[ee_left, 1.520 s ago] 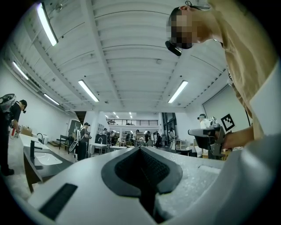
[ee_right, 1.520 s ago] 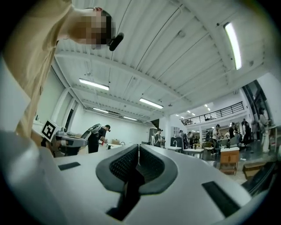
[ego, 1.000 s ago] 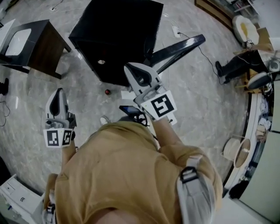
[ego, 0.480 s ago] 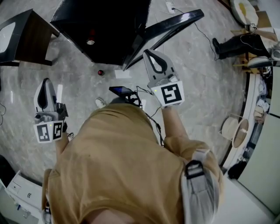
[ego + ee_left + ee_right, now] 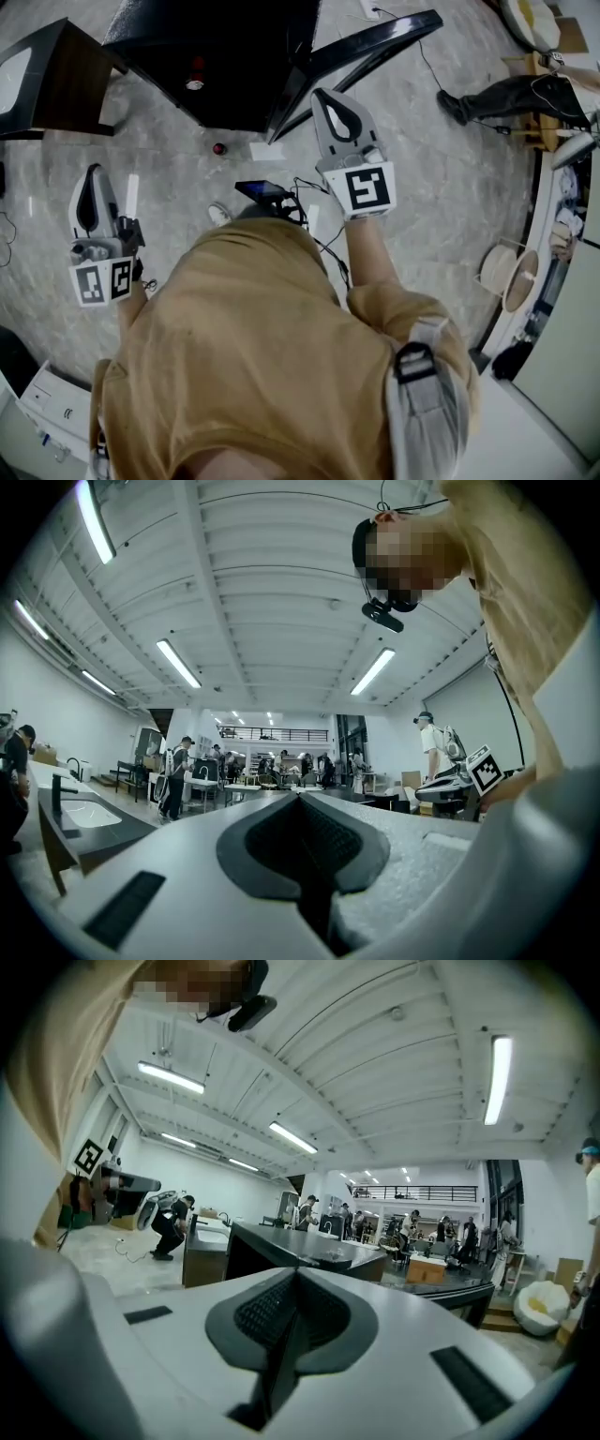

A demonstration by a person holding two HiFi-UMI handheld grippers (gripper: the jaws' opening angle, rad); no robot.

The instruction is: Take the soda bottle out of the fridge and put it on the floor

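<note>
Black fridge (image 5: 234,47) stands on the grey stone floor (image 5: 422,187) ahead of me, its door (image 5: 375,42) swung wide.

Left tool (image 5: 92,178): jaws pressed together, nothing between them, held out at my left side, well apart from the fridge.

Right tool (image 5: 330,101): jaws likewise together and empty, raised close to the door's edge.

Soda bottle: not positively located. A small red round object (image 5: 218,148) sits on the floor just in front of the fridge. From overhead it is too small for me to say whether it is the bottle's cap. The fridge interior is hidden from every view.

Assessment: the scene fits either a bottle inside the fridge and due to be fetched, or one already standing on the floor.

Either way, I judge good practice to be:
- keep the right tool clear of the door edge;
- step wide of the red object so that nothing gets knocked;
- identify that object before committing either tool.
</note>
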